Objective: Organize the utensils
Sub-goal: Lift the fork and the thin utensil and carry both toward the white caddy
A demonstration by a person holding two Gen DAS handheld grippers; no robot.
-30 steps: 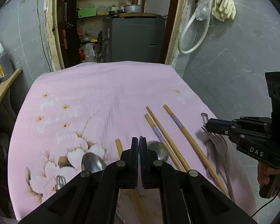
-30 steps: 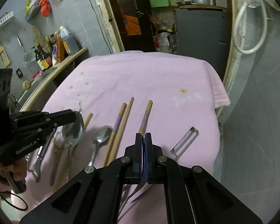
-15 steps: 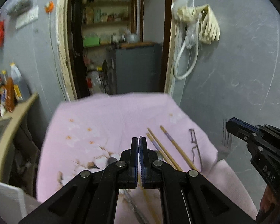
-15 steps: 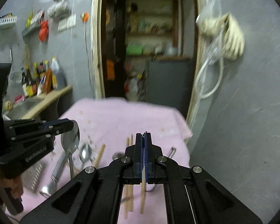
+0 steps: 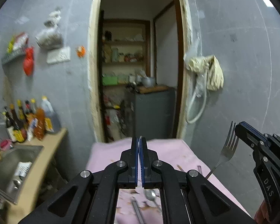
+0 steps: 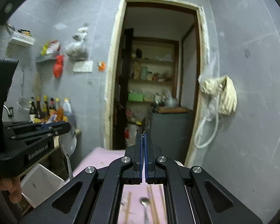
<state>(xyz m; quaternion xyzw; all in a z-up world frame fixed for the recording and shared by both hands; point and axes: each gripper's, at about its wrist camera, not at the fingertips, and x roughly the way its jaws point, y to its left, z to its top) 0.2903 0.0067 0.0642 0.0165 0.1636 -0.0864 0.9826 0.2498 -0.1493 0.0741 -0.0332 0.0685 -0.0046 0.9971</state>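
Note:
My left gripper (image 5: pixel 139 141) is shut on a large metal spoon (image 6: pixel 68 143), which hangs bowl up from its jaws in the right wrist view. My right gripper (image 6: pixel 143 137) is shut on a metal fork (image 5: pixel 226 149), seen tines up in the left wrist view. Both are raised well above the table with the pink floral cloth (image 5: pixel 169 149). On the cloth below lie a small spoon (image 6: pixel 144 201), wooden chopsticks (image 6: pixel 153 201) and another utensil (image 5: pixel 137 211), partly hidden by the gripper bodies.
A sink (image 5: pixel 13 160) and a wooden counter with several bottles (image 5: pixel 28 119) are on the left. A white box (image 6: pixel 43 183) sits beside the table. An open doorway (image 5: pixel 140 74) to a pantry lies straight ahead. Gloves and a hose (image 5: pixel 205 78) hang on the right wall.
Both grippers have risen and tilted up from the table, carrying the spoon and the fork. The cloth with the utensils has dropped to the bottom of both views.

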